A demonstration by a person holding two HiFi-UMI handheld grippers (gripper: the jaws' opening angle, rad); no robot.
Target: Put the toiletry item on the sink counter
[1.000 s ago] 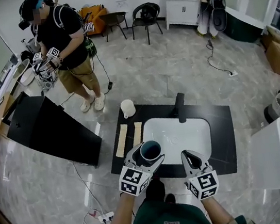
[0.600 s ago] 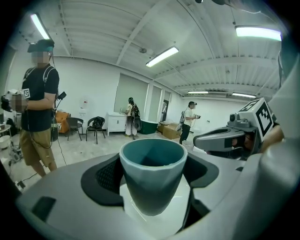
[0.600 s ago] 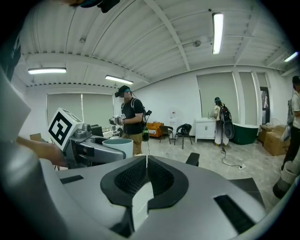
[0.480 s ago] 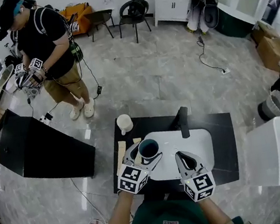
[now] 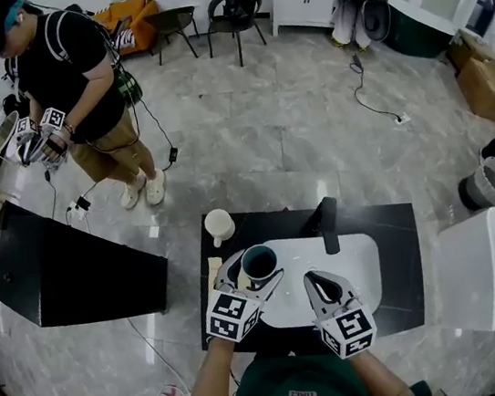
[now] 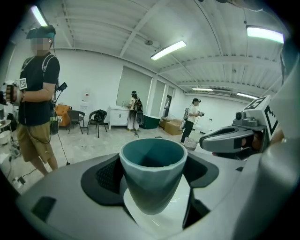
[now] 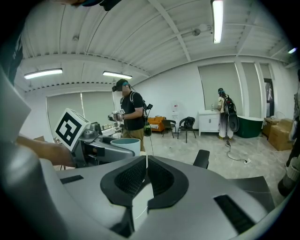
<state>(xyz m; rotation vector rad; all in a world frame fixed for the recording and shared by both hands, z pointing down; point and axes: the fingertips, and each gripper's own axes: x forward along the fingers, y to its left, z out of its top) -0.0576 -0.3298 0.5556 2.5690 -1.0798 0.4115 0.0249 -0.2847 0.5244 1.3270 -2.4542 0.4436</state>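
My left gripper's (image 5: pixel 258 268) fingers (image 6: pixel 104 174) clamp a teal cup (image 6: pixel 152 176) over the white basin's (image 5: pixel 354 264) left edge. My right gripper's (image 5: pixel 320 281) fingers (image 7: pixel 126 180) sit nearly together, holding nothing. The black bench (image 5: pixel 397 244) offers open room rightward. Only the head view shows a white cup (image 5: pixel 219 224) at its left corner.

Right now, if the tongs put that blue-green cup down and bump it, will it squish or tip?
Probably stiff: the teal cup holds its faceted shape while the left tongs squeeze it. It may tip fairly easily, since its base looks narrower than its rim. It looks empty, so likely light.
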